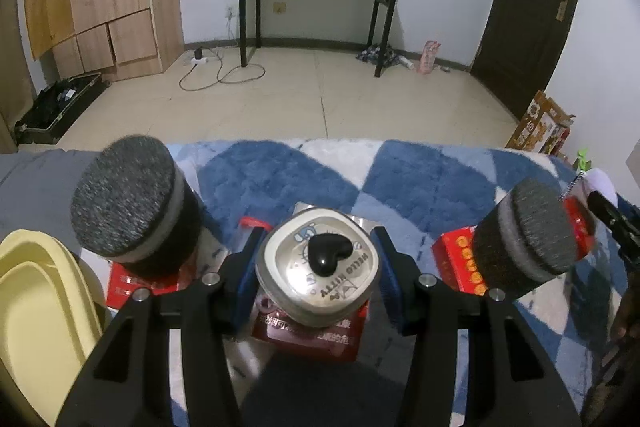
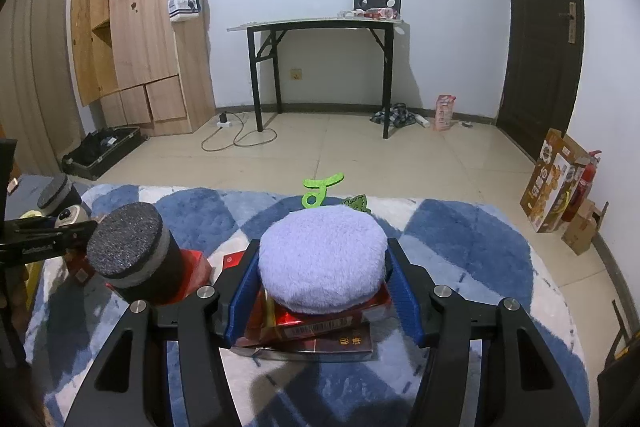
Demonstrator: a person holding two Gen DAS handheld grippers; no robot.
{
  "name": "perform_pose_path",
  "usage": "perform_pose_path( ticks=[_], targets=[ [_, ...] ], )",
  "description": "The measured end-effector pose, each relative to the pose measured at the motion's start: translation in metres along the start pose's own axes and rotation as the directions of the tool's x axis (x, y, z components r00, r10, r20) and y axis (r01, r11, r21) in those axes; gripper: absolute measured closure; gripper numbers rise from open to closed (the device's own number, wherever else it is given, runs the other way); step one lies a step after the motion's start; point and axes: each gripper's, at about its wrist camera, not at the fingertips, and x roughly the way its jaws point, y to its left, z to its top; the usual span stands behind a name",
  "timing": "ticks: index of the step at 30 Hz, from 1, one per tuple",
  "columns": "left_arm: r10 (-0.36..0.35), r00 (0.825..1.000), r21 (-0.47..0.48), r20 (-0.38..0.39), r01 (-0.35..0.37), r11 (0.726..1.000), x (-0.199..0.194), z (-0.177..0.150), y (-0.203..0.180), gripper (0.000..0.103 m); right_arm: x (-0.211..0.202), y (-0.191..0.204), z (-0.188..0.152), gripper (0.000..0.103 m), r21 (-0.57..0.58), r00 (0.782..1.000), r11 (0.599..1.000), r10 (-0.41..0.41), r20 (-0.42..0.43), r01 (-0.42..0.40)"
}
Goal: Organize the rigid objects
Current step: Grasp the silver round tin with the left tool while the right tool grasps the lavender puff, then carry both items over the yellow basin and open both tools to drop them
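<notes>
We are seeing left claw [image 1: 316, 269] pinching rounded silver tin [image 1: 318, 271], black heart knob on lid, "HELLO KITTY" printed, sitting over red packet [image 1: 308, 337] on blue-white rug [image 1: 400, 179]. Right claw [image 2: 322, 269] is spreading around lilac plush disc [image 2: 322, 259], pads near its sides, atop red boxes [image 2: 320, 323] with unreadable print, near rug's front edge.

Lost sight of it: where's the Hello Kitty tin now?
Left wrist view: the Hello Kitty tin sits between the left gripper fingers, above a red packet on the blue-white rug.
</notes>
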Motion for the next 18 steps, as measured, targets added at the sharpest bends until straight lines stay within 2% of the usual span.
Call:
perform_pose_path(
  ticks=[6, 13, 15, 18],
  targets=[
    [0.009, 0.998, -0.015, 0.055, -0.008, 1.000, -0.024, 0.007, 0.007, 0.049, -0.007, -0.002, 0.001, 0.045, 0.015, 1.000, 1.000, 0.020, 0.012, -0.020],
    [0.094, 0.985, -0.066, 0.145, -0.085, 0.994, -0.074, 0.015, 0.034, 0.049, -0.027, 0.004, 0.007, 0.045, 0.006, 0.996, 0.998, 0.060, 0.064, -0.060],
    [0.146, 0.975, -0.084, 0.169, -0.133, 0.987, -0.092, 0.016, 0.046, 0.049, -0.036, 0.008, 0.010, 0.045, -0.003, 0.994, 0.996, 0.085, 0.075, -0.085],
    [0.230, 0.948, -0.160, 0.221, -0.197, 0.967, -0.124, 0.014, 0.076, 0.049, -0.053, 0.021, 0.015, 0.045, -0.016, 0.974, 0.981, 0.196, 0.115, -0.196]
  ],
)
